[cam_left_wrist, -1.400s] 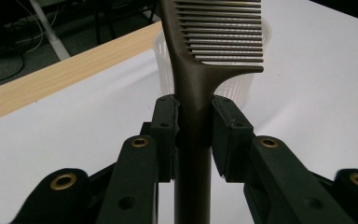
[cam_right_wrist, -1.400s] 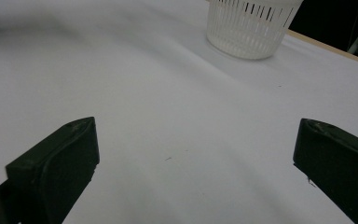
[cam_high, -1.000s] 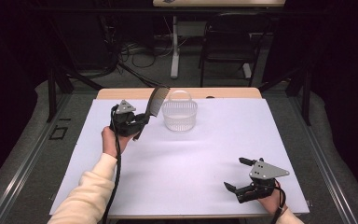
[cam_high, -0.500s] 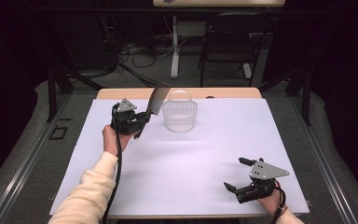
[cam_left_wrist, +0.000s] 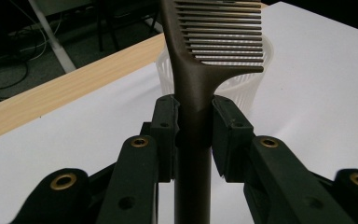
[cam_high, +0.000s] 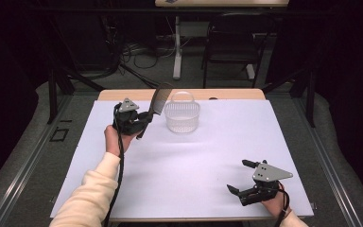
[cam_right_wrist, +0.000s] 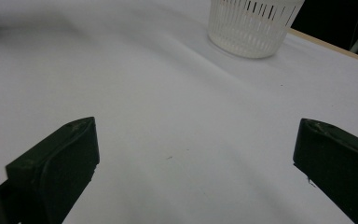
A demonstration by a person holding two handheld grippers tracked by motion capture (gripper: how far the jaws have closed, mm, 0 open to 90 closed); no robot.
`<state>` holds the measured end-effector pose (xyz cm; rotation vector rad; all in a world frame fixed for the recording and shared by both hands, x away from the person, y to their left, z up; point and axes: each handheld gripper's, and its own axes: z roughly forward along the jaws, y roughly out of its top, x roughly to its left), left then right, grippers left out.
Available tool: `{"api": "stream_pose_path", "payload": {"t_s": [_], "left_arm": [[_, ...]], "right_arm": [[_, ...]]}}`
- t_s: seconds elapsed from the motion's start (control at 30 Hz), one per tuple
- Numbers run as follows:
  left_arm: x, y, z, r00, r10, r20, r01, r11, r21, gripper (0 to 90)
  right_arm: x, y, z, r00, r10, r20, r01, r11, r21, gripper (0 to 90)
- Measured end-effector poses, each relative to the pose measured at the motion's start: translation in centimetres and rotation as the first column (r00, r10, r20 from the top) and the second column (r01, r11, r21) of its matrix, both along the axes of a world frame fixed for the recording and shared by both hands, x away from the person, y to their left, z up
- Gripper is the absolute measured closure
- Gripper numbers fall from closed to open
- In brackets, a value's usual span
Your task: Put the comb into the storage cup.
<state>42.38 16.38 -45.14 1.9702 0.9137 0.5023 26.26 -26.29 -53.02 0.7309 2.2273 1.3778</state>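
We see one comb [cam_left_wrist: 200, 56], dark brown and matte, with a straight narrow handle that widens into a spine carrying a row of long, thin, evenly spaced teeth. In the left gripper view its handle stands between the two black jaws, which are clamped on it from either side, and the teeth begin just beyond the jaw tips and run sideways to the right of the spine. The long axis of the comb runs straight out along the jaws, away from the hand. In the high view the left gripper [cam_high: 144, 124] is held up off the table [cam_high: 217, 156], and the comb [cam_high: 158, 99] slants up and away toward the far edge, its toothed end just beside the basket [cam_high: 182, 117].

We count one basket, white plastic, round, with slotted walls and a thin arched handle; it stands upright on the white sheet covering the table, near the far edge. In the left gripper view it sits beyond the jaw tips, behind the comb's teeth.

We count two grippers. The right gripper [cam_high: 242, 177] rests low near the table's near right corner, well apart from the basket and comb. Its jaws stand wide apart with nothing between them but bare white sheet; in the right gripper view the basket [cam_right_wrist: 251, 25] lies far ahead of the jaws, slightly right of centre.
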Motion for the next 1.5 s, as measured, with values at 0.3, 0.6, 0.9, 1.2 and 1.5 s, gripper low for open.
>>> {"api": "stream_pose_path", "payload": {"t_s": [0.3, 0.6, 0.9, 1.2, 1.5], "left_arm": [[0.3, 0.1, 0.3, 1.0000, 0.006, 0.003, -0.006, 1.0000, -0.003, 72.3], [0.6, -0.4, 0.8, 0.9999, 0.004, 0.013, -0.004, 1.0000, -0.007, 72.3], [1.2, -0.9, 1.4, 0.9998, -0.006, 0.021, 0.006, 1.0000, -0.004, 72.3], [1.9, -1.5, 1.6, 0.9996, -0.012, 0.026, 0.012, 0.9999, -0.012, 72.3], [2.7, -2.1, 2.3, 0.9992, -0.016, 0.037, 0.016, 0.9998, -0.012, 72.3]], "right_arm": [[0.1, 0.1, -0.1, 1.0000, 0.003, 0.001, -0.003, 1.000, -0.003, 0.0], [0.0, 0.1, 0.0, 1.0000, 0.001, 0.006, -0.001, 1.000, -0.006, 0.0], [0.1, 0.0, 0.0, 1.0000, 0.000, 0.003, 0.000, 1.000, -0.007, 0.0], [0.0, 0.0, -0.1, 1.0000, 0.001, 0.000, -0.001, 1.000, -0.006, 0.0], [0.0, 0.0, -0.1, 1.0000, 0.002, -0.003, -0.002, 1.000, -0.006, 0.0]]}}
